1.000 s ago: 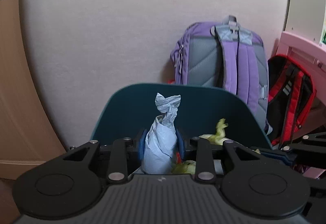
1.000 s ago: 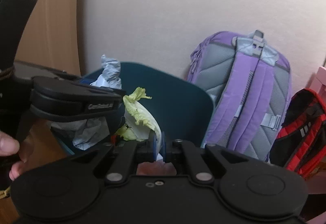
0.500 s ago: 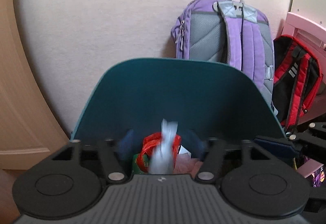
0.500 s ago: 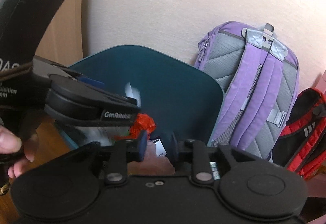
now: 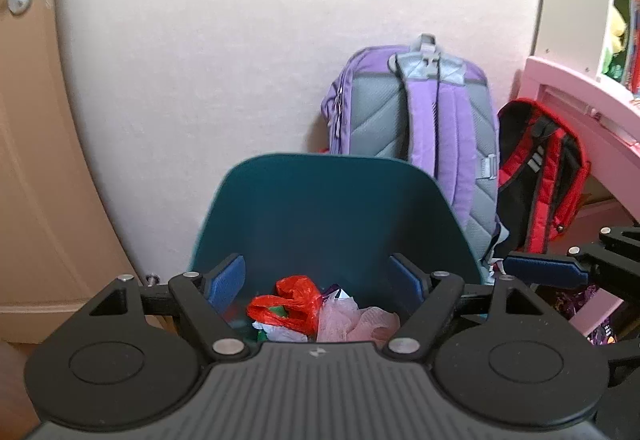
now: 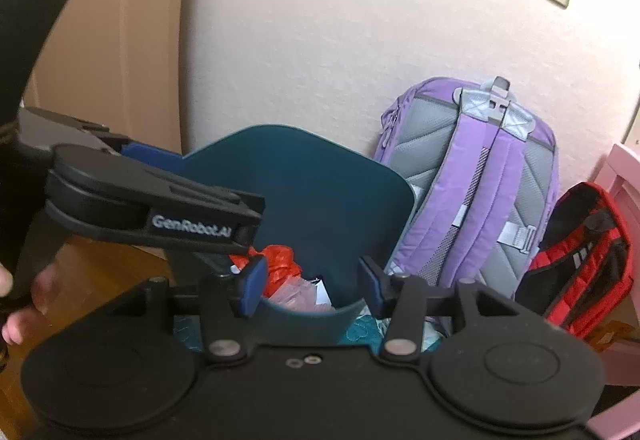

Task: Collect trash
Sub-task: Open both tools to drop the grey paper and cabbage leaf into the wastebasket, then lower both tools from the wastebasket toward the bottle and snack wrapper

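Note:
A dark teal trash bin [image 5: 328, 208] stands by the wall; it also shows in the right wrist view [image 6: 320, 200]. Inside lie a red plastic bag [image 5: 292, 304], pale pink crumpled material [image 5: 356, 324] and white scraps; the red bag also shows in the right wrist view [image 6: 280, 264]. My left gripper [image 5: 320, 280] is open and empty above the bin's mouth. My right gripper [image 6: 312, 280] is open and empty over the bin's near rim. The left gripper's body [image 6: 152, 208] crosses the right wrist view.
A purple and grey backpack [image 5: 416, 120] leans on the wall behind the bin, a red and black backpack [image 5: 540, 176] beside it. Pink furniture [image 5: 580, 100] is at the right. A wooden door [image 6: 108, 32] is at the left.
Both grippers opened. The blue-grey crumpled paper left my left gripper and the green leaf left my right gripper; both dropped into the bin. Both grippers then pulled back and up.

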### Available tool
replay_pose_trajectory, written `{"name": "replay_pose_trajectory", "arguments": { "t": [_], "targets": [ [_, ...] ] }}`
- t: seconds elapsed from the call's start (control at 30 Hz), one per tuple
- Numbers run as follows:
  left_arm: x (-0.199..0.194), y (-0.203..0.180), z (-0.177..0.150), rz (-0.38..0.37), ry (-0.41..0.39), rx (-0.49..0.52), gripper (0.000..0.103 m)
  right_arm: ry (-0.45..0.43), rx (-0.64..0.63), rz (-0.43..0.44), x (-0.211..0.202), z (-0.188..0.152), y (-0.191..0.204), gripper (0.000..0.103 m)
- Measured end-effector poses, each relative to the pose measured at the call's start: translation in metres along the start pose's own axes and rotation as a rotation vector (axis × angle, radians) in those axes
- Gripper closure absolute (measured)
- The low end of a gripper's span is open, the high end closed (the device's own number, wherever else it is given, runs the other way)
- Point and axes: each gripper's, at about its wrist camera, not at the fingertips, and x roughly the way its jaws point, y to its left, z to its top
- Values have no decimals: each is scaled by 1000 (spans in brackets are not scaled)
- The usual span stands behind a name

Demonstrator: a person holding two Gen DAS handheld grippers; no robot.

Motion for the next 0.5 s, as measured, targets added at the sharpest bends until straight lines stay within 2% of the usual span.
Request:
{"name": "replay_pose_trajectory", "arguments": {
  "t": [0.37, 0.5],
  "targets": [
    [-86, -3, -23, -7, -55, 24, 22, -55, 12, 5, -75, -21, 15, 42],
    [-109, 0, -38, -15, -47, 14, 22, -62, 8, 14, -94, -34, 22, 40]
  ]
}}
